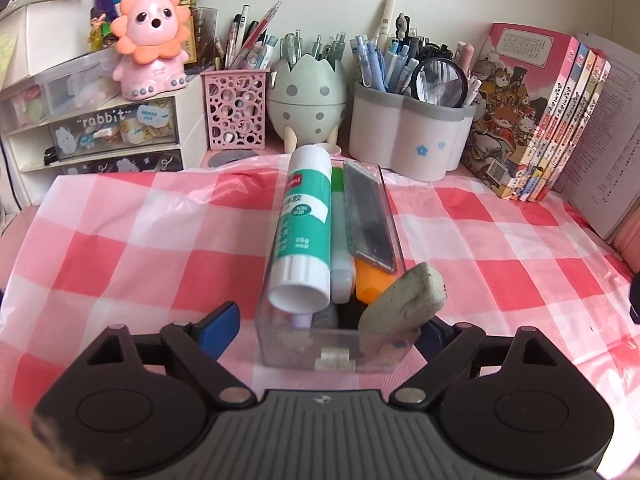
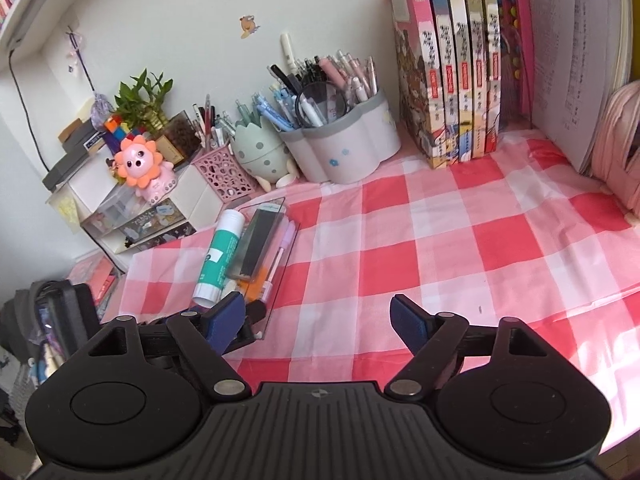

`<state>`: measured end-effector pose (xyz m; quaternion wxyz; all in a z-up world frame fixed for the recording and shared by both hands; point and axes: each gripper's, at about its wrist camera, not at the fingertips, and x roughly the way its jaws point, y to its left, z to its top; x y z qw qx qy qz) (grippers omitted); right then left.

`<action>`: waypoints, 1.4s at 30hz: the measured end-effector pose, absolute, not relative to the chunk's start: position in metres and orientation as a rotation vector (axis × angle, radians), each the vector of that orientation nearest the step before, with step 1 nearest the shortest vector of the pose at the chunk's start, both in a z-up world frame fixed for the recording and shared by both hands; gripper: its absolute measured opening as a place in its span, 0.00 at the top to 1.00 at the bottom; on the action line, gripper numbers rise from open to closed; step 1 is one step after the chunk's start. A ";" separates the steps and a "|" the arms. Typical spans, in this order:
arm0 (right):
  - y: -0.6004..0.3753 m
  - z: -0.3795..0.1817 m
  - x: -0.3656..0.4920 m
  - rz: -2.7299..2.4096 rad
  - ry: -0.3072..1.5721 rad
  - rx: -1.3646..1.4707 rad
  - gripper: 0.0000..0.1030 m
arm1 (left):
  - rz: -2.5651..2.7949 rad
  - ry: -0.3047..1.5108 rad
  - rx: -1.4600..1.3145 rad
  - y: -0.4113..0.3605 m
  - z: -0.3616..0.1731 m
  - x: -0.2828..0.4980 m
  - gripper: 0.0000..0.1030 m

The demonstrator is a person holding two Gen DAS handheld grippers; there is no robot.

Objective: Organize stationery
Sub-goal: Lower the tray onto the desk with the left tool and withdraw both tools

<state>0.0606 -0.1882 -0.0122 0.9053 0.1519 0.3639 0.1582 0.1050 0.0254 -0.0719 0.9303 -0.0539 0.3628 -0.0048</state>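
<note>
A clear plastic box (image 1: pixel 276 340) lies on the pink checked cloth, lengthwise away from me. It holds a green and white glue stick (image 1: pixel 302 224), a dark lead case (image 1: pixel 366 216), an orange item (image 1: pixel 370 284) and a grey eraser (image 1: pixel 404 300) propped at its near end. My left gripper (image 1: pixel 326 330) is open, its blue pads (image 1: pixel 220 326) either side of the box's near end, not squeezing it. The box (image 2: pixel 286 258) with the glue stick (image 2: pixel 220 256) also shows at left in the right wrist view. My right gripper (image 2: pixel 318 320) is open and empty above the cloth.
Along the back wall stand a pink mesh pen holder (image 1: pixel 236 108), an egg-shaped holder (image 1: pixel 306 92), a white flower-shaped holder (image 1: pixel 408 128) full of pens, upright books (image 1: pixel 532 112) and a drawer unit (image 1: pixel 100 136) with a pink lion toy (image 1: pixel 150 40). The checked cloth (image 2: pixel 460 248) stretches to the right.
</note>
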 end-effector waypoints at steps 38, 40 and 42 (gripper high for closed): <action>-0.171 0.012 0.019 0.087 0.685 0.088 0.05 | 0.008 0.855 -0.083 0.004 -0.011 0.035 0.20; -0.170 0.012 0.019 0.089 0.686 0.087 0.05 | 0.008 0.855 -0.084 0.004 -0.011 0.035 0.20; -0.170 0.013 0.019 0.091 0.687 0.086 0.05 | 0.005 0.854 -0.085 0.004 -0.010 0.035 0.20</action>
